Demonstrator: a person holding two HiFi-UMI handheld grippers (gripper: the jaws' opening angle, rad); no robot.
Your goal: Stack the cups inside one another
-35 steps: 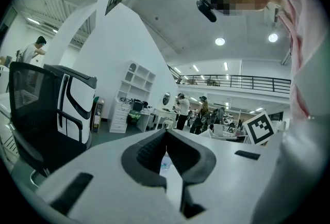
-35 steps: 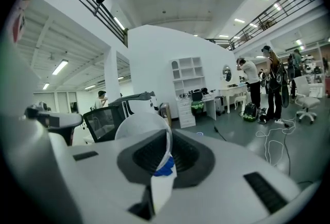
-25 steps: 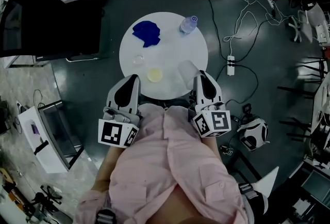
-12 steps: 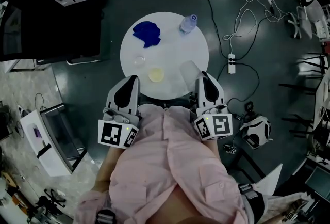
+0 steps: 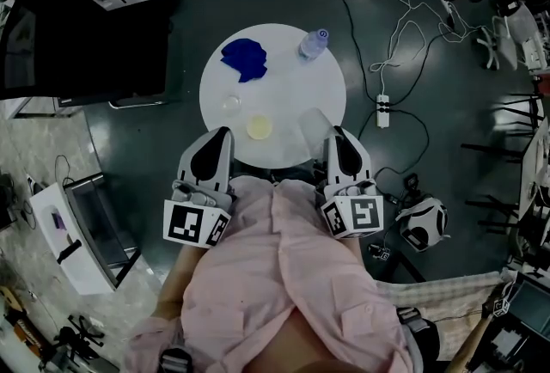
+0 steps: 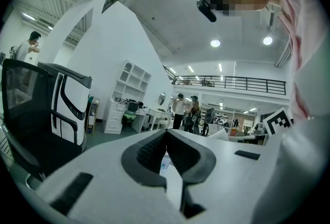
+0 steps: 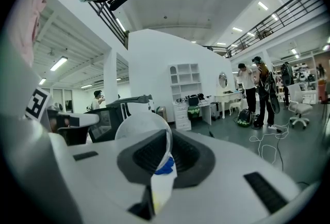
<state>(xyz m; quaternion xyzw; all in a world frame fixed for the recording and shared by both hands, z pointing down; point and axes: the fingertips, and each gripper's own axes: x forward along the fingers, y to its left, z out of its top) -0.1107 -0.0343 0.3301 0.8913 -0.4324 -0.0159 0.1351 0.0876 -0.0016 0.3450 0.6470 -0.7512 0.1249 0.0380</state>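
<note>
Round white surface (image 5: 284, 88).
- Near right edge: clear cup (image 5: 314, 122), its wall clamped in the right hand-held gripper (image 7: 167, 138).
- Near middle: yellowish cup (image 5: 259, 127). Small clear cup (image 5: 229, 103) stands left and slightly farther, apart from it.
- Far side: blue cloth (image 5: 244, 58), water bottle (image 5: 314, 43).
- Left hand-held gripper (image 6: 166, 135): jaws clenched, empty, at the near left edge.
- Floor, right: power strip (image 5: 384, 109), with cables.

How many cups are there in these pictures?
3. A small clear cup sits left on the table, a yellow cup near its front edge, and a larger clear cup is gripped by the right gripper at the front right. None looks hidden.
</note>
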